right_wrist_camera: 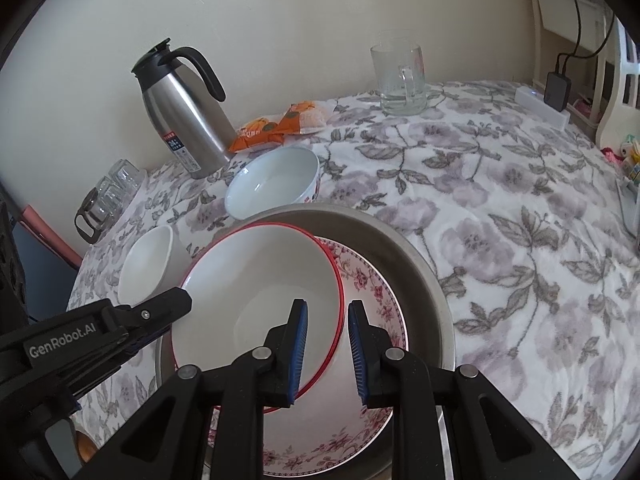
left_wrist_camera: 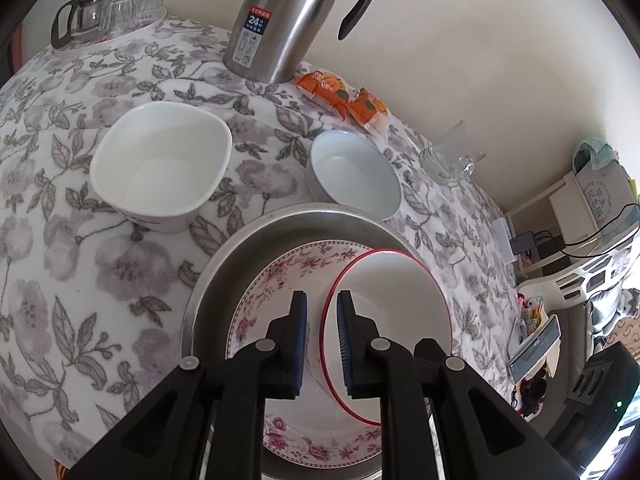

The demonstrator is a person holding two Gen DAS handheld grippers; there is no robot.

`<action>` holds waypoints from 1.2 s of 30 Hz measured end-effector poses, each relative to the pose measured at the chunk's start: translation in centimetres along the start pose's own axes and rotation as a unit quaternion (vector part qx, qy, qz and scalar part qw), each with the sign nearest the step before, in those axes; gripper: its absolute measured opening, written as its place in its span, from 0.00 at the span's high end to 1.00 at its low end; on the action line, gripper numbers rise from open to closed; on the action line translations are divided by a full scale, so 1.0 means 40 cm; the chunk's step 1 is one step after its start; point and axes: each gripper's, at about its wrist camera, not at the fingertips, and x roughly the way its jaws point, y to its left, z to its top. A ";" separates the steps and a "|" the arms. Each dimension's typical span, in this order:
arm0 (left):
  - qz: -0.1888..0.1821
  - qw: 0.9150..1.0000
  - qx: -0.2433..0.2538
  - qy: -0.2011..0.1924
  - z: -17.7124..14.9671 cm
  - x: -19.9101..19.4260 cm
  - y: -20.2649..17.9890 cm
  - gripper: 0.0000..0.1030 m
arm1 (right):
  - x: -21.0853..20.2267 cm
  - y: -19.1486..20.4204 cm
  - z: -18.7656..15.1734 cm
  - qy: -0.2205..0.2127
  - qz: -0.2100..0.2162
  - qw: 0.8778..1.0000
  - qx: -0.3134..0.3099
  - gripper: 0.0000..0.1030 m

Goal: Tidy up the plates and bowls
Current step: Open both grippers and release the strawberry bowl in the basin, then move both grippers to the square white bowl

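A white bowl with a red rim [left_wrist_camera: 394, 320] [right_wrist_camera: 260, 284] sits inside a pink floral dish [left_wrist_camera: 280, 280] [right_wrist_camera: 380, 304], which lies in a metal basin [left_wrist_camera: 224, 272] [right_wrist_camera: 416, 256]. My left gripper [left_wrist_camera: 322, 344] straddles the bowl's left rim, one finger inside and one outside, jaws slightly apart. It also shows in the right wrist view [right_wrist_camera: 168, 304]. My right gripper [right_wrist_camera: 328, 348] straddles the bowl's right rim the same way. A square white bowl [left_wrist_camera: 160, 164] [right_wrist_camera: 148, 264] and a pale blue bowl [left_wrist_camera: 356, 172] [right_wrist_camera: 274, 182] stand on the floral tablecloth behind.
A steel thermos jug [left_wrist_camera: 288, 20] [right_wrist_camera: 184, 116] stands at the wall. Orange snack packets [left_wrist_camera: 344, 98] [right_wrist_camera: 280, 126] lie beside it. A glass mug [left_wrist_camera: 452, 156] [right_wrist_camera: 400, 76] stands at the right. A tray with glasses and a glass teapot [left_wrist_camera: 108, 8] [right_wrist_camera: 106, 200] sits far left.
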 end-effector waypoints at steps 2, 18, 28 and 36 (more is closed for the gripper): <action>0.003 1.000 0.000 -0.007 0.003 -0.011 0.000 0.75 | -0.003 0.004 0.001 -0.003 -0.003 1.000 -0.005 0.77; 0.122 0.992 -0.013 -0.030 0.016 -0.034 0.045 0.33 | 0.003 -0.003 0.000 -0.002 -0.020 1.000 -0.005 0.25; 0.169 0.984 -0.030 -0.052 0.020 -0.049 0.077 0.16 | 0.008 -0.012 0.000 -0.003 -0.042 0.999 -0.006 0.02; 0.199 0.975 -0.045 -0.087 0.040 -0.104 0.115 0.15 | -0.025 0.020 0.008 -0.037 -0.043 0.998 -0.027 0.00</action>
